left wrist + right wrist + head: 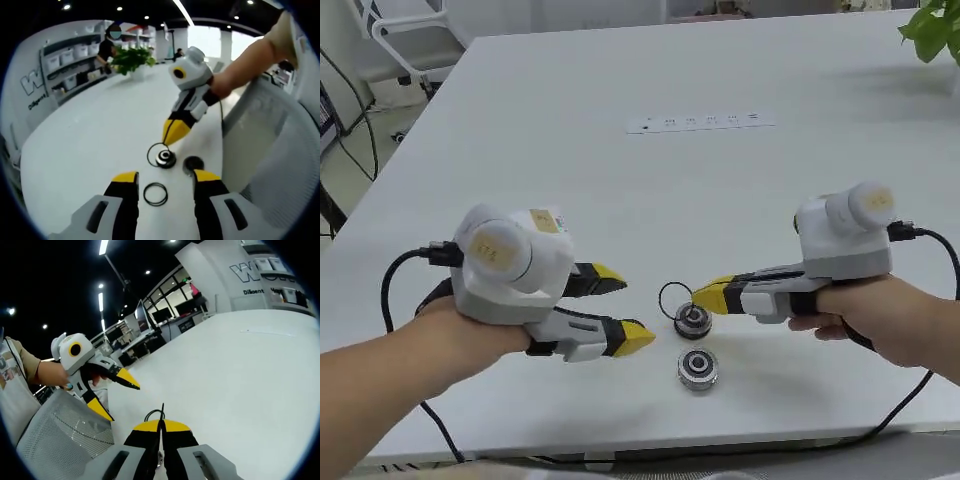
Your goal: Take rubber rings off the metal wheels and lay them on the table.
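Two metal wheels stand near the table's front edge: one just below my right gripper's tip, the other closer to me. My right gripper is shut on a thin black rubber ring, which loops down beside the first wheel; I cannot tell if it still catches the wheel. My left gripper is open, left of the wheels. A loose rubber ring lies flat on the table between its jaws.
The white table stretches far ahead, with a flat socket strip at mid-table. A plant stands at the far right corner and an office chair beyond the far left. Gripper cables trail off the front edge.
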`<state>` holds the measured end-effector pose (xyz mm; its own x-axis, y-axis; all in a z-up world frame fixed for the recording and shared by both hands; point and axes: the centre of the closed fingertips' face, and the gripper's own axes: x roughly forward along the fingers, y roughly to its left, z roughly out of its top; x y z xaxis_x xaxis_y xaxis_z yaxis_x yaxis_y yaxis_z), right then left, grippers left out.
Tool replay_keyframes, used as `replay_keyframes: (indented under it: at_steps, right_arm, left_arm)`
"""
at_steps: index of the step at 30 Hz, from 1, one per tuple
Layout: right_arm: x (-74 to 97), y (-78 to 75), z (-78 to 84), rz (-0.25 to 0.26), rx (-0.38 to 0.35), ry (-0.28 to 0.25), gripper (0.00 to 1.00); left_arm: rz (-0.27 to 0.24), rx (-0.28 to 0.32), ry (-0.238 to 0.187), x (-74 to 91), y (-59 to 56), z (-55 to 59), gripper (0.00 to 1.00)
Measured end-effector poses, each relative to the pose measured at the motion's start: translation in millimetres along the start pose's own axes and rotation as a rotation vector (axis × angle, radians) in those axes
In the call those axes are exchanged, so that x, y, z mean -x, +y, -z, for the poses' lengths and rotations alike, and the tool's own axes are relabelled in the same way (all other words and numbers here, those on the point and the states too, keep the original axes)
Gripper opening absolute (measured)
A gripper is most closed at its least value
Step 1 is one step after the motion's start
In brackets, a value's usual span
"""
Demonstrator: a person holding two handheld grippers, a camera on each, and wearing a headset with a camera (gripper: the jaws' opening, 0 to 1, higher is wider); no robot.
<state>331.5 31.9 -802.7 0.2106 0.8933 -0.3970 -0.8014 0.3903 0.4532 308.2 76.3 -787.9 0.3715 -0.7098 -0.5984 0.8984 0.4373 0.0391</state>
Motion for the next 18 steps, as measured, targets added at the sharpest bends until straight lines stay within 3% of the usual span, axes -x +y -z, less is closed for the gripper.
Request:
replay_keyframes:
  at_steps: [10, 18]
  right_arm:
    - [-19.6, 13.4, -4.6, -0.035, 0.008, 0.011, 0.00]
    - [-39.7, 23.4, 1.8, -0.071, 0.016, 0.043, 0.00]
  left_arm:
    - [-0.029, 0.046, -0.001, 21.9, 5.8, 17.0, 0.47]
    - [-0.060, 0.074, 0.009, 34.8, 11.7, 30.8, 0.48]
